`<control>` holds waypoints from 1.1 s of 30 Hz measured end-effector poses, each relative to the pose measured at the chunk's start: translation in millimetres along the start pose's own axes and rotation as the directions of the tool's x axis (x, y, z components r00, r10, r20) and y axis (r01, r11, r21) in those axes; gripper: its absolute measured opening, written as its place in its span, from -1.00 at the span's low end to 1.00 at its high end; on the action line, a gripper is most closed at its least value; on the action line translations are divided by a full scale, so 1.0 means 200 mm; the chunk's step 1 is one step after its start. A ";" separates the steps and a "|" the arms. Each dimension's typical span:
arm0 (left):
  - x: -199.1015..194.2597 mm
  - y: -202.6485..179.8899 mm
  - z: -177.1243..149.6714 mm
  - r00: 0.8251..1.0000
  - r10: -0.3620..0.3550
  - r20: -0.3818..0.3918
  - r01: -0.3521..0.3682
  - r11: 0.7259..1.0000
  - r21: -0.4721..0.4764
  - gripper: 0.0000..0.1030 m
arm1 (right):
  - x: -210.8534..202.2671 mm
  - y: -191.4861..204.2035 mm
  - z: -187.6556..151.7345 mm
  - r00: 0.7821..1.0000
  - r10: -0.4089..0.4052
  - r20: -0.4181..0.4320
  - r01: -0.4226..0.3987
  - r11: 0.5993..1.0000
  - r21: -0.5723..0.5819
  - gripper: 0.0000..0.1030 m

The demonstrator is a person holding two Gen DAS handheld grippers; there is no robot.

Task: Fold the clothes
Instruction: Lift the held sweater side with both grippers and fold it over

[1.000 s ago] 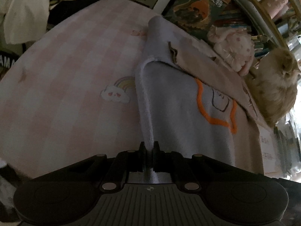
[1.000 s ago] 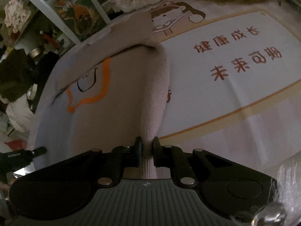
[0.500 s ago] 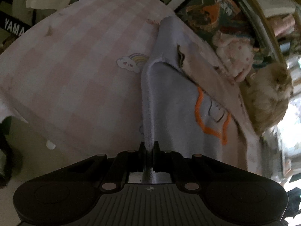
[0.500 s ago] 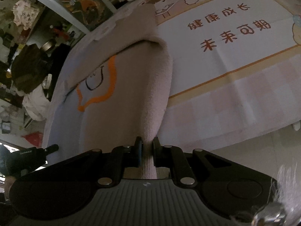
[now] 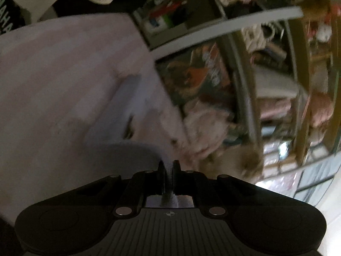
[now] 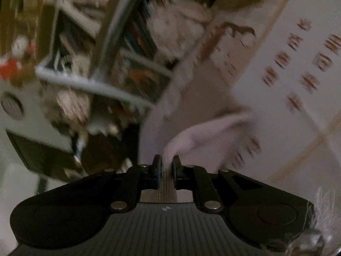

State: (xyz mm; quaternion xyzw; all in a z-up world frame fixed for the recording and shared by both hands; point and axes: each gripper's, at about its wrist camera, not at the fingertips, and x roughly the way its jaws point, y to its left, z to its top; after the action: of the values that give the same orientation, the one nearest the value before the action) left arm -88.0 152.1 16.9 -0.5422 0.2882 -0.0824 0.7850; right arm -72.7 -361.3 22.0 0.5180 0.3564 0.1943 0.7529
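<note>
A ribbed edge of the garment (image 5: 127, 153) is pinched between the closed fingers of the left gripper (image 5: 169, 166), above the pink checked sheet (image 5: 53, 74). The same garment (image 6: 213, 132) is clamped by the right gripper (image 6: 166, 164), near a printed mat (image 6: 287, 64). A bookshelf (image 6: 102, 68) is seen behind, blurred.

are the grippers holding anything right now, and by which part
Both hold the garment by its ribbed edge: the left gripper and the right gripper each have jaws shut on a fold of that edge.

Dim, motion-blurred fisheye views, edges bent, glare lower right.
</note>
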 end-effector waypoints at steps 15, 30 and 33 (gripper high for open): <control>0.45 0.08 0.38 0.993 0.094 -0.074 -0.098 0.994 -0.051 -0.90 | 0.42 -0.05 0.36 0.983 -0.075 0.169 0.049 0.988 0.149 -0.81; 0.55 0.15 0.56 0.967 0.187 -0.174 -0.195 0.980 -0.026 -0.58 | 0.55 -0.08 0.43 0.935 -0.279 0.218 0.246 0.955 0.166 -0.19; 0.47 0.13 0.62 0.963 0.232 -0.133 -0.224 0.972 0.076 -0.47 | 0.53 -0.04 0.42 0.921 -0.321 0.220 0.311 0.947 0.081 -0.13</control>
State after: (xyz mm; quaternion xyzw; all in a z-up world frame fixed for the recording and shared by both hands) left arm 52.5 220.9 -11.0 -0.4745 0.4008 -0.0381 0.7828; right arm 60.3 -348.1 -4.0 0.4896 0.3500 0.0012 0.7986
